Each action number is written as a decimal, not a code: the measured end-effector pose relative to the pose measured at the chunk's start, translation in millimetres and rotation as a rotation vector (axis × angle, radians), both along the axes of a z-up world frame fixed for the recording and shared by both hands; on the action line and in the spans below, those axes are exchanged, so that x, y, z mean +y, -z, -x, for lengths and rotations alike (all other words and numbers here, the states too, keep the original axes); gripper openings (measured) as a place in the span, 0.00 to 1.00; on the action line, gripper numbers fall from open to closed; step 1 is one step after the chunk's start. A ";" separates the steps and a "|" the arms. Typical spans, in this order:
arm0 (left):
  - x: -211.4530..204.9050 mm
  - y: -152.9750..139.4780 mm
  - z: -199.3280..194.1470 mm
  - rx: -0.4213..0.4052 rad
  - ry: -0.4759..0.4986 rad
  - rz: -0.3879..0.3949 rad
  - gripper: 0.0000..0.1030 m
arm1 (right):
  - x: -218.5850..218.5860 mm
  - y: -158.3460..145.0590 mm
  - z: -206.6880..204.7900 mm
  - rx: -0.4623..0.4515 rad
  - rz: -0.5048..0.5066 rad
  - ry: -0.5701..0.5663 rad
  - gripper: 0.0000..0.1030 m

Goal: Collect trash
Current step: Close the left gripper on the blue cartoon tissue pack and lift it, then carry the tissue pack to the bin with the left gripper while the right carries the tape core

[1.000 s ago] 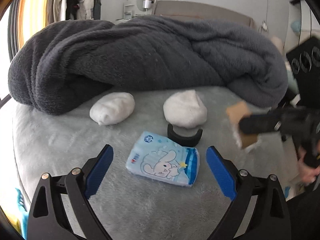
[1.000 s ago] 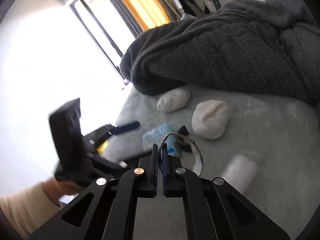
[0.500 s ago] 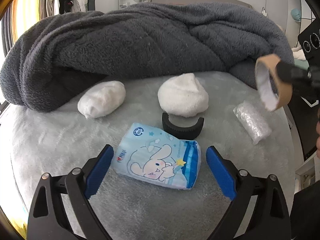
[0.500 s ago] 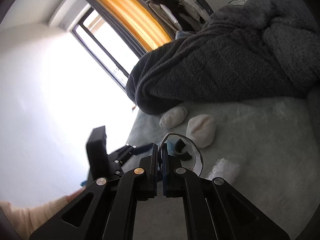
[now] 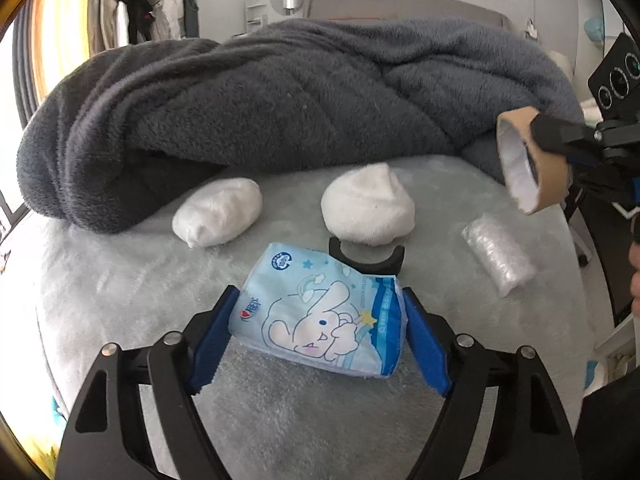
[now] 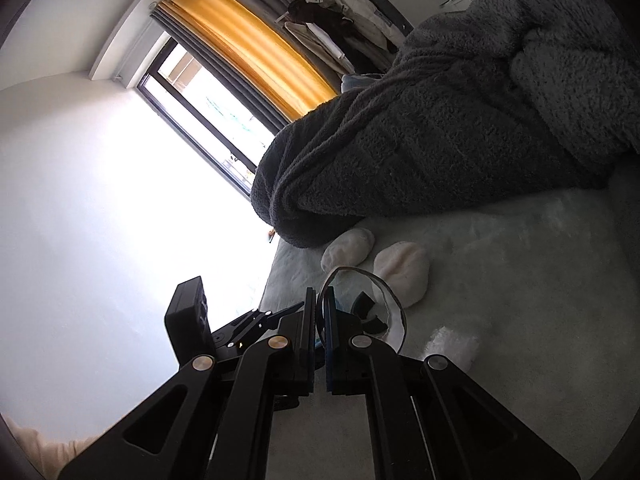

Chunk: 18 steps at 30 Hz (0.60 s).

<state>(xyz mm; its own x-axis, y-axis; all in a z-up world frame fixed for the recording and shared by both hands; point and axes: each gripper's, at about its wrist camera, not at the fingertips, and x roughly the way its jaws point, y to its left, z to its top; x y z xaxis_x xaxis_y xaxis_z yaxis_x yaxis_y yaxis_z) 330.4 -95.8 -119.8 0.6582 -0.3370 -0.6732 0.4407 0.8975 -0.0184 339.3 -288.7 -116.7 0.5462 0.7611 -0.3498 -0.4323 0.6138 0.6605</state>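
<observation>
Blue tissue pack (image 5: 320, 312): on the bed (image 5: 120, 280), bracketed by the left gripper (image 5: 320, 340), 2 fingers spread for grasping. Right of the pack, aloft: cardboard tape ring (image 5: 532, 164), wall pinched by the right gripper (image 6: 318, 312), likely for disposal.

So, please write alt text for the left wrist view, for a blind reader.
The open left claw straddles a blue tissue pack on a grey bed. Beyond lie two white bundles and a dark blanket; at right, the right claw holds a cardboard tape ring.
</observation>
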 end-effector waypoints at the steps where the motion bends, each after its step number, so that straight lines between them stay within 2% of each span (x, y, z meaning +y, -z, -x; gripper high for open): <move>1: 3.2 -2.3 0.9 0.003 -0.016 0.025 0.79 | 3.0 -1.0 -0.7 -0.001 0.002 0.005 0.04; 11: 38.1 -32.9 16.2 -0.030 -0.139 0.143 0.78 | 47.8 -8.2 -9.4 -0.014 0.094 0.049 0.04; 15: 55.8 -47.6 26.1 -0.085 -0.200 0.123 0.78 | 70.8 -10.3 -13.5 -0.026 0.135 0.046 0.03; 18: 70.2 -56.6 31.5 -0.105 -0.241 0.136 0.78 | 92.0 -15.5 -14.2 -0.057 0.180 0.034 0.03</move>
